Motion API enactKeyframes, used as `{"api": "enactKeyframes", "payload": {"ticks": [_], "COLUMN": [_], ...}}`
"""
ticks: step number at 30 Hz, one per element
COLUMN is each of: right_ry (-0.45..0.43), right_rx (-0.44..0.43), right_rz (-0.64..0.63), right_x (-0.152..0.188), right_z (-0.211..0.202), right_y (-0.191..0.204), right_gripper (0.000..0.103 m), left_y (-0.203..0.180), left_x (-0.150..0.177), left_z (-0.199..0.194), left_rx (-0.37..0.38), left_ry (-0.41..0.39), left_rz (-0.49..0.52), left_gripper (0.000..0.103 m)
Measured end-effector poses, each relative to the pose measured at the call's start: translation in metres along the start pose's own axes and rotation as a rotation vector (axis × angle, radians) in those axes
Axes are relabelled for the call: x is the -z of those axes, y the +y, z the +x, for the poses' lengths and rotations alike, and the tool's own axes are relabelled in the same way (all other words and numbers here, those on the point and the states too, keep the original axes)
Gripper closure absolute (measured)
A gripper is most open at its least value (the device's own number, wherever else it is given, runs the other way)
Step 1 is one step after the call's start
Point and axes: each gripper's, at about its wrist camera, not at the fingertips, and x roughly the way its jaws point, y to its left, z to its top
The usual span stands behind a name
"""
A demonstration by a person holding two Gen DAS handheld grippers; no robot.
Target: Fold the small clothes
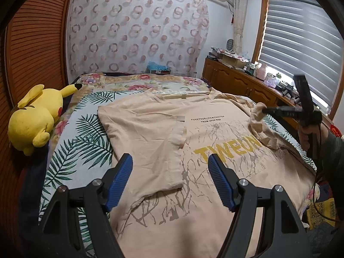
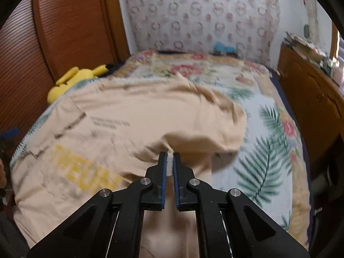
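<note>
A beige T-shirt (image 1: 150,129) with yellow lettering lies front up on the bed, its left sleeve side folded over the chest. My left gripper (image 1: 169,167) hovers open above the shirt's lower middle, nothing between its blue pads. My right gripper (image 2: 169,155) is shut on a pinch of the shirt's (image 2: 133,107) right sleeve edge and lifts it off the bed. Seen from the left wrist, the right gripper (image 1: 263,109) holds that bunched sleeve at the shirt's right side, with a hand (image 1: 307,133) on its handle.
A yellow plush toy (image 1: 36,116) lies on the bed's left edge by a wooden slatted door (image 1: 32,43). A leaf-print bedsheet (image 1: 86,124) covers the bed. A wooden cabinet (image 1: 236,79) with clutter runs along the right under the window blinds (image 1: 301,43).
</note>
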Motion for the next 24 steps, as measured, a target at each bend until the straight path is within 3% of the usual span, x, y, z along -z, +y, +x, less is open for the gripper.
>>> {"api": "enactKeyframes", "payload": {"ticks": [9, 16, 18, 20, 21, 24], "right_ry": [-0.029, -0.018, -0.020, -0.027, -0.027, -0.038], "right_rx": [-0.034, -0.118, -0.109, -0.110, -0.106, -0.057], "right_rz": [-0.121, -0.163, -0.178, -0.173, -0.164, -0.147], "right_x": [-0.054, -0.070, -0.070, -0.070, -0.069, -0.066], "right_z": [0.018, 0.039, 0.040, 0.039, 0.037, 0.029], "right_y": [0.051, 0.092, 0.100, 0.103, 0.102, 0.093], "right_gripper": [0.100, 0.100, 0.100, 0.093, 0.081, 0.078], "left_y": [0.002, 0.007, 0.009, 0.008, 0.008, 0.008], "left_x": [0.002, 0.005, 0.005, 0.005, 0.004, 0.004], "left_z": [-0.001, -0.002, -0.002, -0.003, -0.003, -0.003], "left_rx": [0.001, -0.001, 0.000, -0.001, -0.001, -0.001], "left_ry": [0.001, -0.001, 0.001, 0.002, 0.001, 0.002], "left_rz": [-0.009, -0.022, -0.023, -0.023, -0.023, -0.020], "left_gripper": [0.030, 0.030, 0.030, 0.030, 0.030, 0.030]}}
